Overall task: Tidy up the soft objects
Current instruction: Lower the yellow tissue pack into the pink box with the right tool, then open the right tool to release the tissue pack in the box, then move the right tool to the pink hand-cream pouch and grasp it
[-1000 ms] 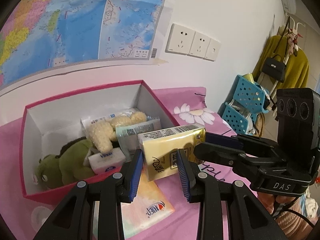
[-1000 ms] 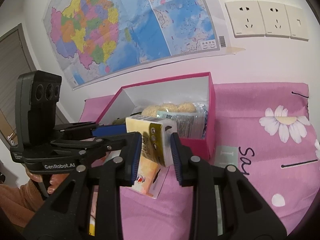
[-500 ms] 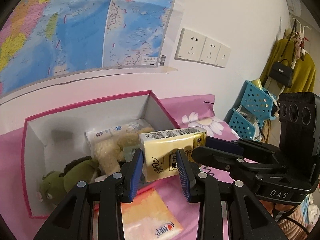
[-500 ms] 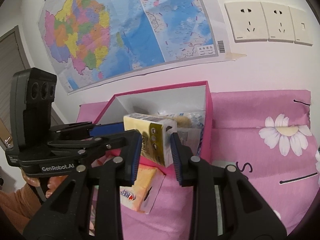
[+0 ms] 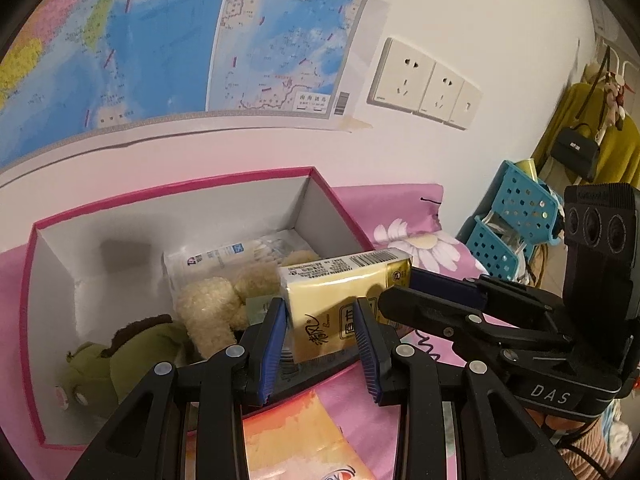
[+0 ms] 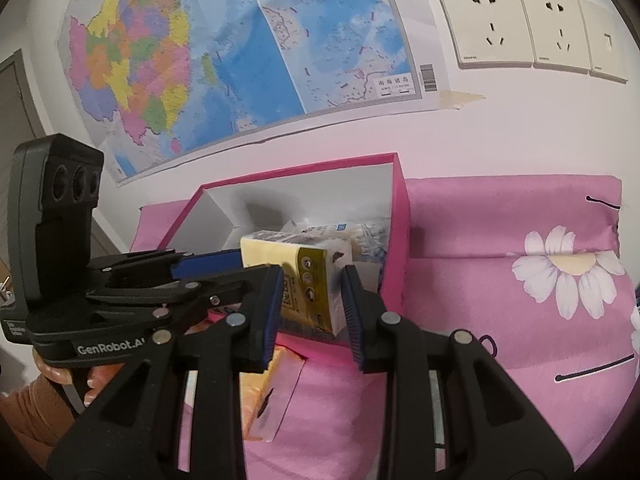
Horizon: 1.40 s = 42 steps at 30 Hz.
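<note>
Tissue pack (image 5: 344, 300), yellow, pinched at opposite ends by left gripper (image 5: 322, 338) and right gripper (image 6: 310, 312); I'd lower both together into the pink box (image 5: 312, 200), centre frame; release only once it rests beside the cream plush (image 5: 208, 312).

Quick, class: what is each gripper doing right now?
Left gripper: shut on the yellow tissue pack.
Right gripper: shut on the same pack's other end.

Wall map (image 5: 168, 40), sockets (image 5: 424, 80), blue baskets (image 5: 516, 216), black handbag (image 5: 576, 148).

Both tongs (image 5: 322, 334) (image 6: 308, 308) clamped, angled downward
</note>
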Each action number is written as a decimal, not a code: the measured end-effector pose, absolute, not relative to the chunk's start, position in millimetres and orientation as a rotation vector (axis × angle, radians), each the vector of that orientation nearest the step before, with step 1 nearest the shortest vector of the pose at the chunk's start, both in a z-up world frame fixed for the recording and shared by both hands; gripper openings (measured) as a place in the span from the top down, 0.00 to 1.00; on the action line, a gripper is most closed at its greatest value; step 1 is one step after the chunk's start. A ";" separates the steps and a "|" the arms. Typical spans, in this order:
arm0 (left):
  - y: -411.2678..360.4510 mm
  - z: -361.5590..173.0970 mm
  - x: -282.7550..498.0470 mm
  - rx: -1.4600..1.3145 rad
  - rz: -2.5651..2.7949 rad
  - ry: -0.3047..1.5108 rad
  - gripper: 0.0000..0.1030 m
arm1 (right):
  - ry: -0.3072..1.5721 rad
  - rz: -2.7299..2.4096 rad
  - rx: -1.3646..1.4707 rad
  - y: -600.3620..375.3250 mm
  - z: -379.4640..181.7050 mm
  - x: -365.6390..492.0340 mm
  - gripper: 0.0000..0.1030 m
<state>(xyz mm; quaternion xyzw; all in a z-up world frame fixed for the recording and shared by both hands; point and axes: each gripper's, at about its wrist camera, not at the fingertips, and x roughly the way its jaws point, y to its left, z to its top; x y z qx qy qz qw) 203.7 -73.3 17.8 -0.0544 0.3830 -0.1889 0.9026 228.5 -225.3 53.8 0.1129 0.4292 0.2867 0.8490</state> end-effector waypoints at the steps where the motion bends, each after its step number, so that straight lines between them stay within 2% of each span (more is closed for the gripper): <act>1: -73.6 17.2 204.4 -0.113 -0.390 0.794 0.68 | 0.906 0.603 0.239 -225.2 53.0 229.3 0.68; 20: -79.0 3.5 216.0 -0.098 -0.387 0.848 0.68 | 0.928 0.546 0.210 -224.3 40.1 235.8 0.68; 26: -77.0 9.2 205.2 -0.077 -0.379 0.816 0.64 | 0.903 0.514 0.164 -223.3 47.0 225.1 0.68; 31: -69.7 20.3 175.9 -0.059 -0.410 0.761 0.63 | 0.898 0.531 0.179 -228.1 52.2 207.4 0.68; 35: -56.7 30.6 134.6 -0.042 -0.478 0.700 0.53 | 0.902 0.598 0.205 -229.3 59.3 181.9 0.67; 37: -46.3 32.5 109.1 -0.026 -0.512 0.680 0.52 | 0.919 0.659 0.221 -227.6 60.9 164.4 0.63; 42: -17.9 24.8 66.3 -0.030 -0.494 0.682 0.49 | 0.991 0.806 0.238 -210.7 51.7 120.2 0.62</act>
